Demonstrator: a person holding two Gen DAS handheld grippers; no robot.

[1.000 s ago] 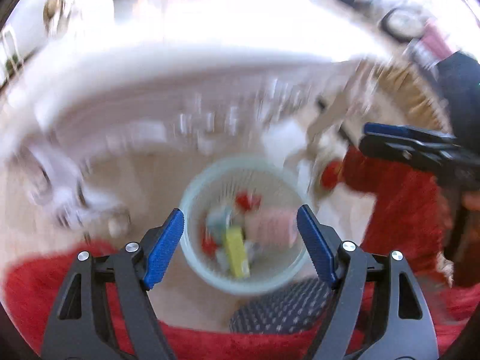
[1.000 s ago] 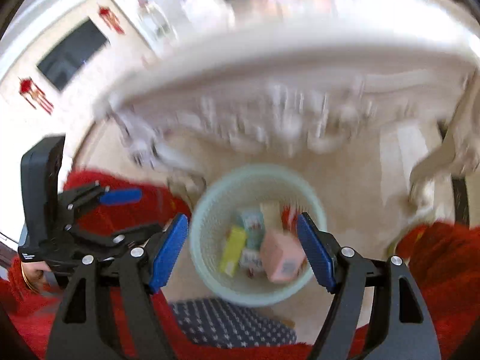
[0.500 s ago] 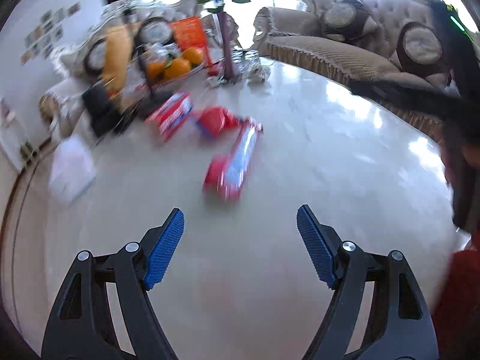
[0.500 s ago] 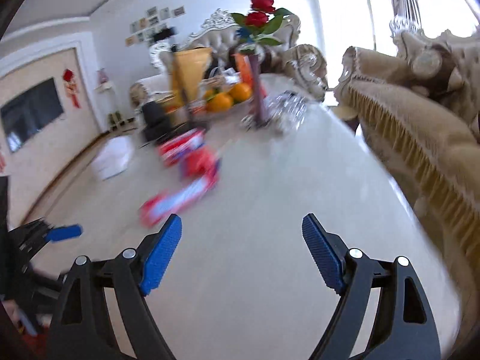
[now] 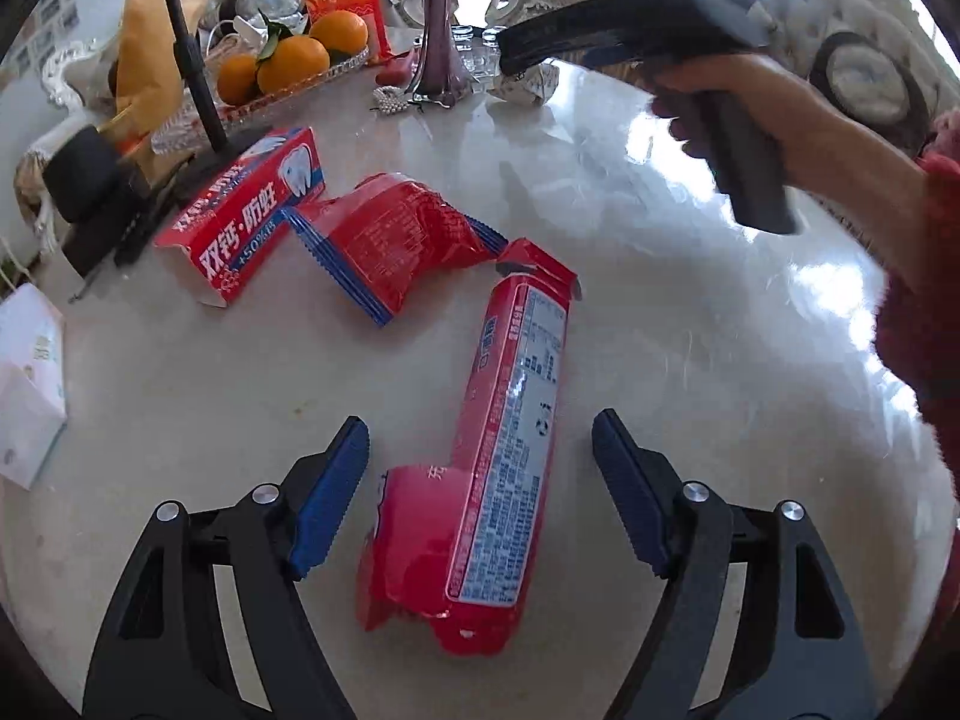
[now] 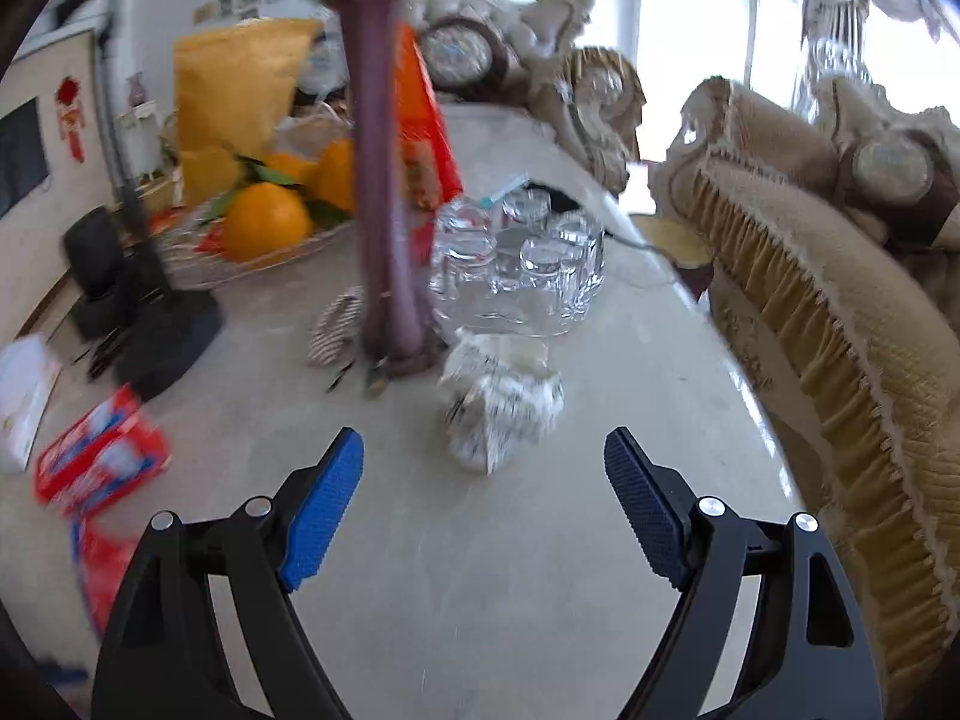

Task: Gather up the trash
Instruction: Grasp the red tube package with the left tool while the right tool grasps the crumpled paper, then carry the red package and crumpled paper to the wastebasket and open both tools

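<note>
The left tool [image 5: 480,462] hangs over the pale marble worktop [image 5: 690,330] with its blue pads spread wide, touching nothing. Between the pads lies a long red wrapper [image 5: 504,462], its printed label facing up, running from near to far. Beyond it to the left sits a crumpled red packet [image 5: 396,240], and just left of that, touching it, a red toothpaste box [image 5: 246,222]. Farther off stand a tray of oranges [image 5: 288,60] and a purple vase [image 5: 438,30].

The right tool [image 6: 483,468] is also spread, empty, pointed at a crumpled white wrapper [image 6: 504,414] lying just ahead of its tips, near the foot of the vase [image 6: 384,180] and a cluster of clear glasses [image 6: 528,258]. In the left wrist view, the right tool [image 5: 630,18] appears high on the far right, gripped by a hand [image 5: 750,108].
</note>
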